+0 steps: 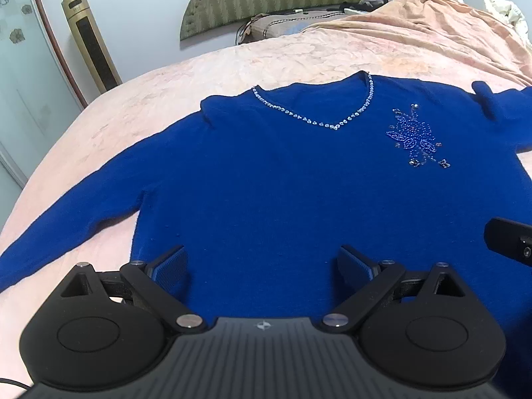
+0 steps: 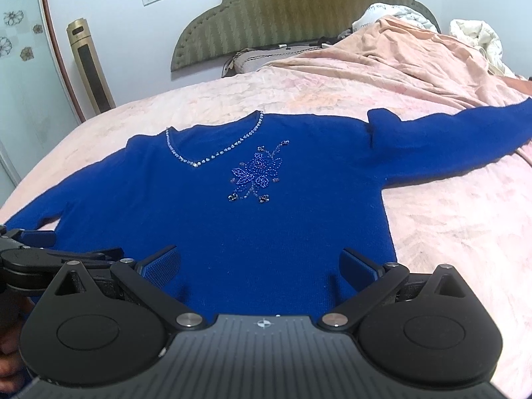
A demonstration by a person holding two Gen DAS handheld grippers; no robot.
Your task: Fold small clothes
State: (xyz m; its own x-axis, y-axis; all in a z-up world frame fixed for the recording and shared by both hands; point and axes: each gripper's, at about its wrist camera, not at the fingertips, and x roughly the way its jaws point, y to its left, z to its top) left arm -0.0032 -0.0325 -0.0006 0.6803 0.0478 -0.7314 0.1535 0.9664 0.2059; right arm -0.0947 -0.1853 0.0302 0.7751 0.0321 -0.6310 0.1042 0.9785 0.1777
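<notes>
A royal blue sweater (image 1: 266,179) lies flat, front up, on a pink bedspread (image 1: 139,93), with a rhinestone V-neck (image 1: 332,124) and a beaded flower (image 1: 414,139). Both sleeves are spread out sideways. My left gripper (image 1: 262,266) is open over the lower left part of the body, near the hem. My right gripper (image 2: 261,267) is open over the lower right part of the sweater (image 2: 252,212), near the right side seam. The left gripper also shows at the left edge of the right wrist view (image 2: 36,237). Neither holds anything.
An olive padded headboard (image 2: 292,10) and pillows stand at the far end. A rumpled peach blanket (image 2: 415,63) and white bedding (image 2: 478,40) pile at the far right. A gold tower fan (image 2: 89,66) stands left of the bed by a glass door.
</notes>
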